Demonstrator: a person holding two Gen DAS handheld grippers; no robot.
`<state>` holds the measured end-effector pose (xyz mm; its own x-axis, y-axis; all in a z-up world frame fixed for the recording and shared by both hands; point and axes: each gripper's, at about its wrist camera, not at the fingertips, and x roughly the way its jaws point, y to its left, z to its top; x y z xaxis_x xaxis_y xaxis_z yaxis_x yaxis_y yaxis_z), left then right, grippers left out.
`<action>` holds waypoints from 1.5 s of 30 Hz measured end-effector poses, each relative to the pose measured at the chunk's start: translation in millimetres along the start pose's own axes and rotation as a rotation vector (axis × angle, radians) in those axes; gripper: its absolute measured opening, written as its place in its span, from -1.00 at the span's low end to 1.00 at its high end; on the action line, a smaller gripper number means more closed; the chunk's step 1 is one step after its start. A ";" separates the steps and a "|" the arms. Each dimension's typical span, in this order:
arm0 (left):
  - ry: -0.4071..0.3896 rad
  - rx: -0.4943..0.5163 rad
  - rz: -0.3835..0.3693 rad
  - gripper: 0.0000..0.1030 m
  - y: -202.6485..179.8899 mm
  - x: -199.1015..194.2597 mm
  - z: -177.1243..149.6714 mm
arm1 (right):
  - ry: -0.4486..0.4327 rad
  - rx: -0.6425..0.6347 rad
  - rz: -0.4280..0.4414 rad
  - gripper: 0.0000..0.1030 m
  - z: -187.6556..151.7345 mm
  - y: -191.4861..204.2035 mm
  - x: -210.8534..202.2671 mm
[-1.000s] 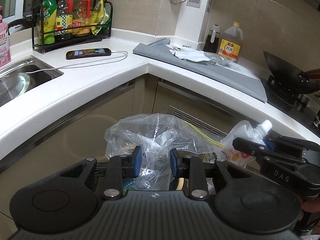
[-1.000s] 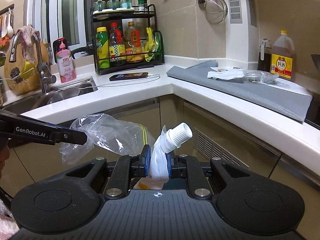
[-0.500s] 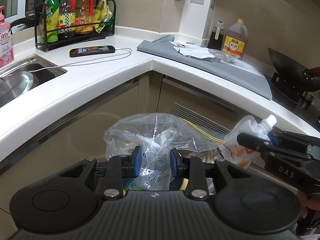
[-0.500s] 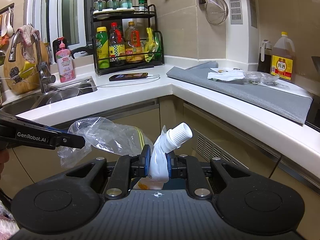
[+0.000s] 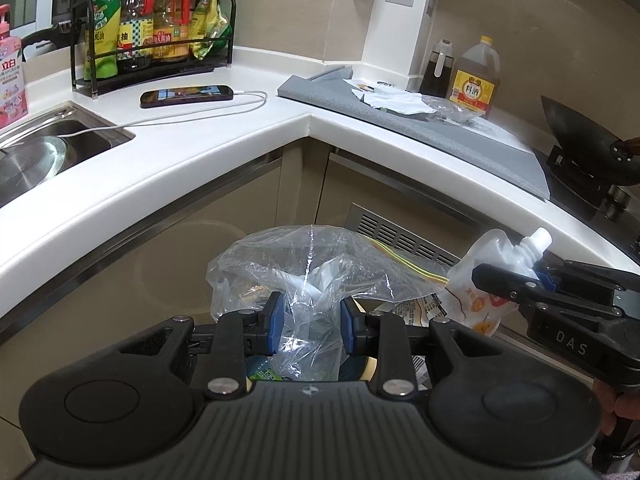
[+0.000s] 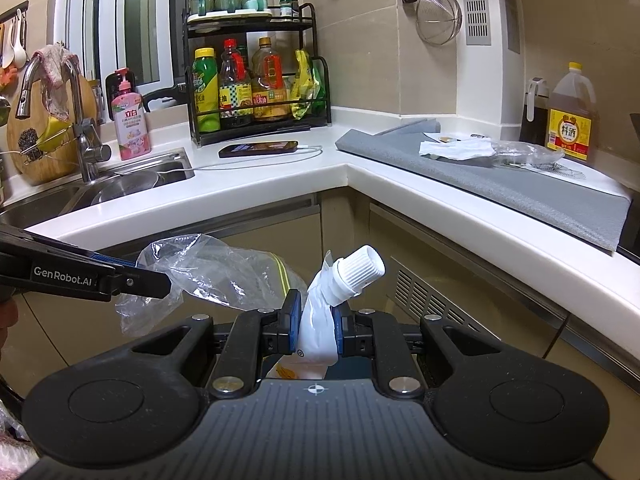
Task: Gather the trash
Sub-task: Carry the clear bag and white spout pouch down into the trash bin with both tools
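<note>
Right wrist view: white spouted pouch (image 6: 318,330) pinched between the blue pads of the right gripper (image 6: 316,324), screw cap tilted up and to the right, orange print showing at its lower end. Pouch held in the air in front of the lower cabinets, below the edge of the white counter (image 6: 280,184). Just left of it, a crumpled clear plastic bag (image 6: 208,272) with a yellow-green zip strip, held by the left gripper (image 6: 160,280) coming in from the left edge.

Left wrist view: left gripper (image 5: 308,326) pads closed on a bunched fold of the clear plastic bag (image 5: 312,268); bag puffs up above the fingers. Printed wrappers visible beneath the bag, too hidden to tell what holds them. Right gripper (image 5: 536,276) enters from the right, the pouch (image 5: 484,280) hanging from it beside the bag's zip strip; touching or not, cannot tell.

On the counter: grey mat (image 6: 500,172) carrying crumpled white paper (image 6: 456,147) and a clear wrapper (image 6: 524,152). Phone (image 6: 258,148) on a charging cable near the black bottle rack (image 6: 256,96). Sink (image 6: 120,184) with tap at far left, pink pump bottle (image 6: 130,120) beside it. Oil jug (image 6: 570,116) against the wall at right.
</note>
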<state>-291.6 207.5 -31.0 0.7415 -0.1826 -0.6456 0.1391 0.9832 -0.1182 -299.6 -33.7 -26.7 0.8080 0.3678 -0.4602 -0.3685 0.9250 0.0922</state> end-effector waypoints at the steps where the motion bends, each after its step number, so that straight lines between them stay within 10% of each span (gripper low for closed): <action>1: 0.003 -0.002 0.000 -0.37 0.4 1.2 0.2 | 0.003 0.000 0.000 -0.65 0.2 0.6 1.4; 45: 0.309 0.105 0.094 -0.37 19.6 211.3 -0.7 | 0.351 0.026 -0.004 -0.65 -45.3 -51.2 207.9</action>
<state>-132.7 188.2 -170.2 0.5226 -0.0662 -0.8500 0.1588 0.9871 0.0208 -133.6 -8.8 -167.1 0.6003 0.3135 -0.7358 -0.3505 0.9300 0.1103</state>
